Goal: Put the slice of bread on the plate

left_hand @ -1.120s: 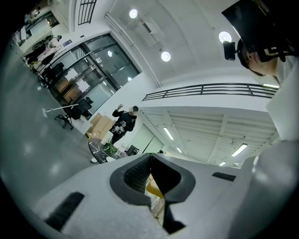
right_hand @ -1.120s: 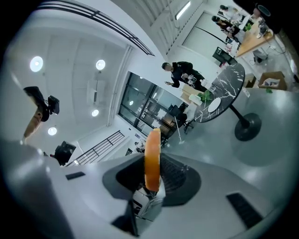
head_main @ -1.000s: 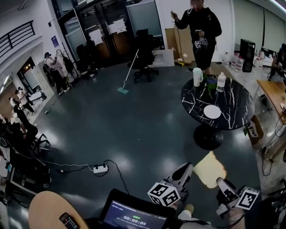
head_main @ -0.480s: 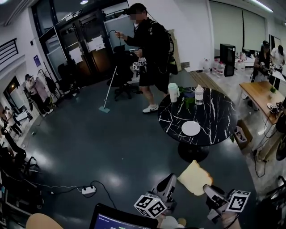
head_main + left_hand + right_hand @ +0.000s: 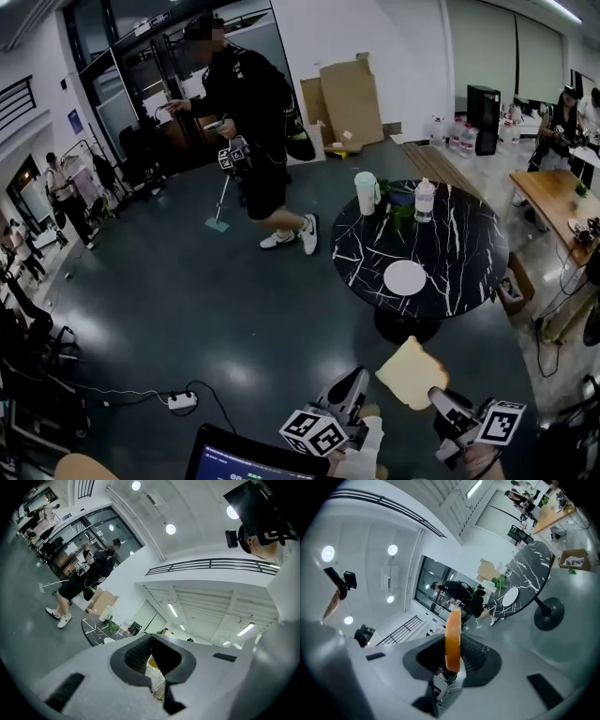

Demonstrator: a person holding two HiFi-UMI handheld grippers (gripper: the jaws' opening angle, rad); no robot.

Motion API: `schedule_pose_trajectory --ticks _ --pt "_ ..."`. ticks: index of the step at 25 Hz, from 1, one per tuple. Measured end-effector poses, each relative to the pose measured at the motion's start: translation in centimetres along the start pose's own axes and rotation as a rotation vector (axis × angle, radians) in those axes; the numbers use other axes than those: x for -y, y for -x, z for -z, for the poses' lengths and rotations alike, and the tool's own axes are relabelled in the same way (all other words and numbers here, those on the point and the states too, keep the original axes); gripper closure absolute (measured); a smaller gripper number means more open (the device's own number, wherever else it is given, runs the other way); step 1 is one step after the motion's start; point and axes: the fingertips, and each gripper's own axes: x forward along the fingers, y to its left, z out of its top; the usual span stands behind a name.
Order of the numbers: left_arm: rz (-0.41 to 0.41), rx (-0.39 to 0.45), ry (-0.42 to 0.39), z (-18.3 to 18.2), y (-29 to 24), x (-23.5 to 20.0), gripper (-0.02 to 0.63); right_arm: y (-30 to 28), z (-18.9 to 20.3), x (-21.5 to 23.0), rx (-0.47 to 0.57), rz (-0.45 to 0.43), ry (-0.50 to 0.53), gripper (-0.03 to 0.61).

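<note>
- Currently the right claw (image 5: 439,401) is clenched on the slice of bread (image 5: 411,372), which it pinches by the lower edge. In the right gripper view the slice (image 5: 453,639) stands edge-on between the jaws.
- The bread is in the air over the floor, on the near side of the plate (image 5: 405,277) and well short of it.
- The left claw (image 5: 354,380) is clenched on nothing, jaws together, also on the near side of the plate.
- Handling, as a judgement: the bread is light, soft, and easy to crush or tear. Held by one edge it may sag, so a gentle squeeze with a deep bite suits it.
- The plate lies bare on the black marbled counter (image 5: 450,234), close to the near rim.
- A cup (image 5: 366,192) and a bottle (image 5: 425,199) stand beyond the plate, well apart from it.
- Room: the way in from the near side of the plate looks open. The counter rim lies between bread and plate, so the bread likely has to come in above it.
- A person (image 5: 248,103) mid-stride is far beyond the plate, out of the path.
</note>
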Motion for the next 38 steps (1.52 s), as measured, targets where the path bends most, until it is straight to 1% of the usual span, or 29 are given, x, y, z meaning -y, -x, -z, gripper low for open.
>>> schedule_pose_trajectory --ticks 5,11,15,21,26,31,35,38 --pt "0.008 -0.012 0.016 -0.9 -5.5 -3.9 0.606 -4.4 -3.2 3.1 -0.017 0.029 -0.006 0.488" --pt "0.042 -0.026 0.003 -3.3 -12.6 -8.1 0.606 -10.4 -8.2 5.7 -0.017 0.038 -0.009 0.488" --pt "0.049 -0.041 -0.003 -4.3 -15.9 -10.7 0.606 -13.5 -10.2 7.4 -0.021 0.051 -0.024 0.488" --pt "0.033 -0.065 0.021 -4.9 -19.5 -14.6 0.606 -16.7 -12.5 9.9 -0.017 0.091 -0.044 0.488" --pt "0.045 -0.074 0.026 -5.5 -22.1 -16.4 0.606 -18.3 -14.2 11.8 -0.001 0.121 -0.052 0.488" --pt "0.043 -0.1 0.042 -4.4 -23.4 -17.4 0.606 -18.3 -15.1 14.5 -0.004 0.171 -0.08 0.488" --pt "0.023 -0.11 0.058 -3.2 -24.6 -18.5 0.606 -18.8 -15.9 16.9 -0.028 0.179 -0.111 0.488" --pt "0.007 -0.106 0.063 -2.6 -25.7 -19.3 0.606 -19.7 -16.7 18.4 -0.049 0.169 -0.117 0.488"
